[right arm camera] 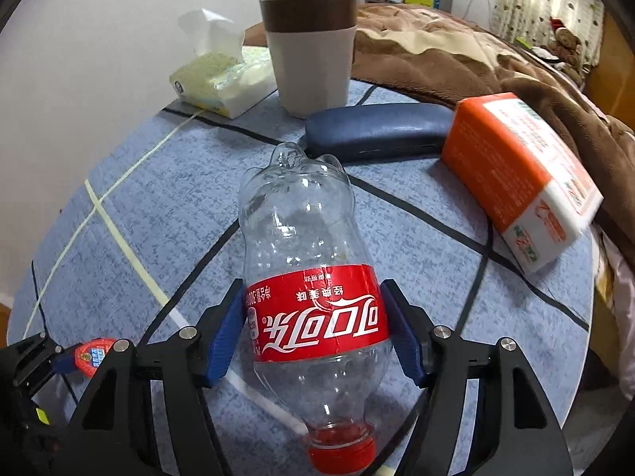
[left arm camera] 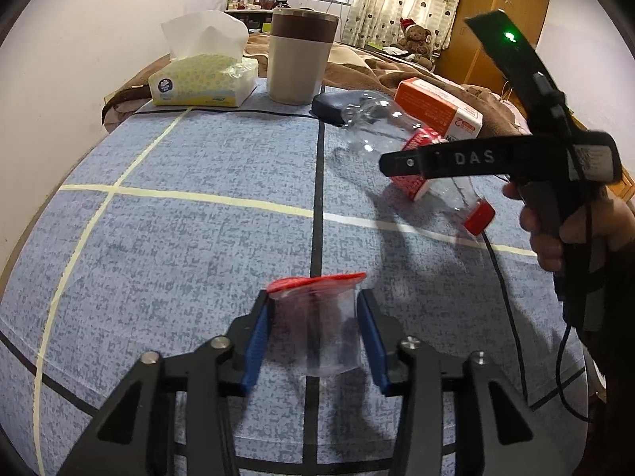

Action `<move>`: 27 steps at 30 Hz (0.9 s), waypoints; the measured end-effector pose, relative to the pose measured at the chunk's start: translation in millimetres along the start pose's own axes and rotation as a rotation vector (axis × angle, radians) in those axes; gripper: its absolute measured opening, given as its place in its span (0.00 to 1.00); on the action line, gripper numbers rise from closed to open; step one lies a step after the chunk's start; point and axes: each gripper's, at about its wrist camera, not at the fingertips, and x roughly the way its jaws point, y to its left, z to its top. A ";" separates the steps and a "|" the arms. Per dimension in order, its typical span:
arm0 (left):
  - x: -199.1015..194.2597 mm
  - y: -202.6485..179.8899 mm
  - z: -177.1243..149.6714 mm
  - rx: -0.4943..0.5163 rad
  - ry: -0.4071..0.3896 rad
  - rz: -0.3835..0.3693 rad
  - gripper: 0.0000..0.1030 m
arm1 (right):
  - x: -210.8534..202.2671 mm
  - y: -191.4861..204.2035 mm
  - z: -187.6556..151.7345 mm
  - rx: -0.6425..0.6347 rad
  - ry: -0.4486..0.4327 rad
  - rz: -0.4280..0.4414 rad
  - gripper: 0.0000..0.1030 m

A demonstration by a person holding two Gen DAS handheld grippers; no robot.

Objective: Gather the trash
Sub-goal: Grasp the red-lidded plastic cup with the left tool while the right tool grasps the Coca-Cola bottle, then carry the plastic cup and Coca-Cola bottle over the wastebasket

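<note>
The right hand-held gripper (right arm camera: 317, 335) clamps the empty Coca-Cola bottle (right arm camera: 313, 277) at its red label, low in the frame, cap toward the camera. The left hand-held gripper (left arm camera: 315, 331) pinches a small clear cup with a red lid (left arm camera: 317, 317). Both should probably go to the lidded bin (right arm camera: 311, 39) at upper centre; keep the squeeze firm, since the bottle is slippery. The label's Chinese script reads upside down.

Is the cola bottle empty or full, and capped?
Empty and capped: the bottle is clear throughout, and its red cap is on.
</note>
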 end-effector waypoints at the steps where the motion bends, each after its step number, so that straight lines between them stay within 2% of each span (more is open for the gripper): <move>1: -0.2 -0.5 -0.1 0.001 -0.001 -0.001 0.41 | -2.4 -0.3 -1.9 0.005 -0.010 -0.005 0.66; 6: -6.4 -0.2 -1.0 -0.018 -0.028 -0.008 0.41 | -25.0 -6.7 -16.7 0.065 -0.073 0.005 0.66; 12: -18.1 -11.7 -2.7 0.003 -0.048 -0.013 0.41 | -53.0 -12.3 -34.3 0.119 -0.141 0.003 0.66; 22: -52.8 -49.0 -2.7 0.070 -0.107 -0.055 0.41 | -102.9 -23.7 -73.7 0.189 -0.215 0.001 0.66; 27: -70.2 -74.4 -3.1 0.122 -0.140 -0.088 0.41 | -135.6 -33.4 -93.6 0.229 -0.262 -0.027 0.66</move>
